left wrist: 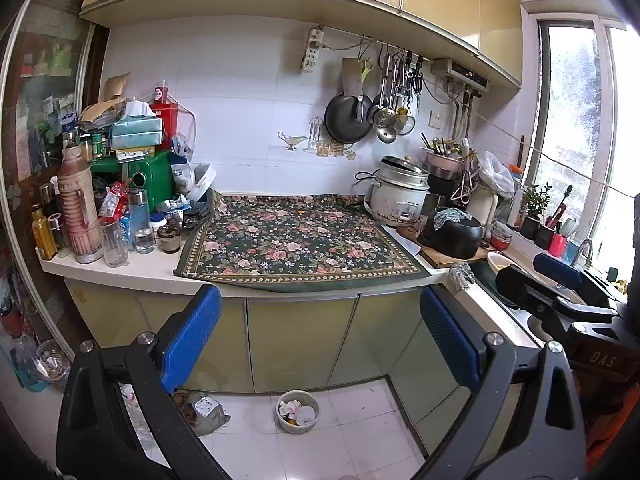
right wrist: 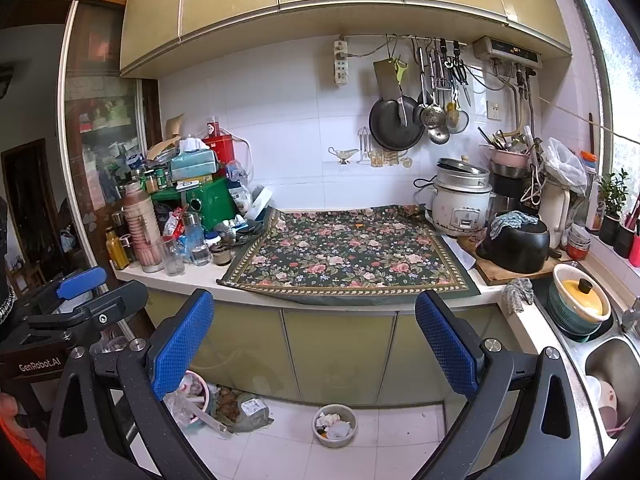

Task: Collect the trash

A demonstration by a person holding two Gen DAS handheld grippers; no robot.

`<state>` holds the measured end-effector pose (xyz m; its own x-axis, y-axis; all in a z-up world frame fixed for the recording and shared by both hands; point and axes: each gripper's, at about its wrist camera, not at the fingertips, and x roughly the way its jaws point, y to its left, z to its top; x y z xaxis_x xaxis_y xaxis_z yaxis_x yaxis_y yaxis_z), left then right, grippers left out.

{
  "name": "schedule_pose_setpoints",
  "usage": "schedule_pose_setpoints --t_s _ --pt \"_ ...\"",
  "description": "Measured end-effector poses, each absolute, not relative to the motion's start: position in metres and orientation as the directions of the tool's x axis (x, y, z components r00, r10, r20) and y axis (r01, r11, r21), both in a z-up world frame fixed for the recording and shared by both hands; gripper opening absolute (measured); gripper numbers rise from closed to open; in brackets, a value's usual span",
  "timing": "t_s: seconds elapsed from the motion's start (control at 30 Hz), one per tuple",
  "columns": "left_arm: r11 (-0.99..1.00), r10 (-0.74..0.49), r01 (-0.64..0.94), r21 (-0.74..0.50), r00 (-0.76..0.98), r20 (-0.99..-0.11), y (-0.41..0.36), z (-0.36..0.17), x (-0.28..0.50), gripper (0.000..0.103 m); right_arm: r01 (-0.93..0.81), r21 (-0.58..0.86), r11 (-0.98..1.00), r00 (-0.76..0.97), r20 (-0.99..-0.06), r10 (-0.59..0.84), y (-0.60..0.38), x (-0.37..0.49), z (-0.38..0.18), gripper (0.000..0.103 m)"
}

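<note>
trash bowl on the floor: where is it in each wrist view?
Left wrist: trash bowl sits bottom center, on the floor tiles between the open fingers.
Right wrist: trash bowl sits bottom center, just right of middle.
Shared landmark: floral cloth on the counter directly above it.

A matt floral cloth (left wrist: pixel 296 240) covers the smooth white counter (left wrist: pixel 120 268). Glossy white tiles (right wrist: pixel 288 128) back it. Crumpled paper (left wrist: pixel 298 412) fills the bin (left wrist: pixel 280 420), lower centre. Jaws carry rough blue pads (right wrist: pixel 180 340).
</note>
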<state>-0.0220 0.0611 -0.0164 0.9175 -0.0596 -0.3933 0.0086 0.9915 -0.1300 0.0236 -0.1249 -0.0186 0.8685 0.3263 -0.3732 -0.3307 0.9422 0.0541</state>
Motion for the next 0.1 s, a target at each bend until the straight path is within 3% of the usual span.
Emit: schedule_pose_setpoints --t_s 0.1 --pt "0.991 -0.065 0.014 -0.13 0.913 -0.403 0.0626 -0.0186 -0.0123 0.1 -0.329 0.058 0.943 0.866 -0.379 0.325 -0.1211 0.0307 -0.0186 0.1"
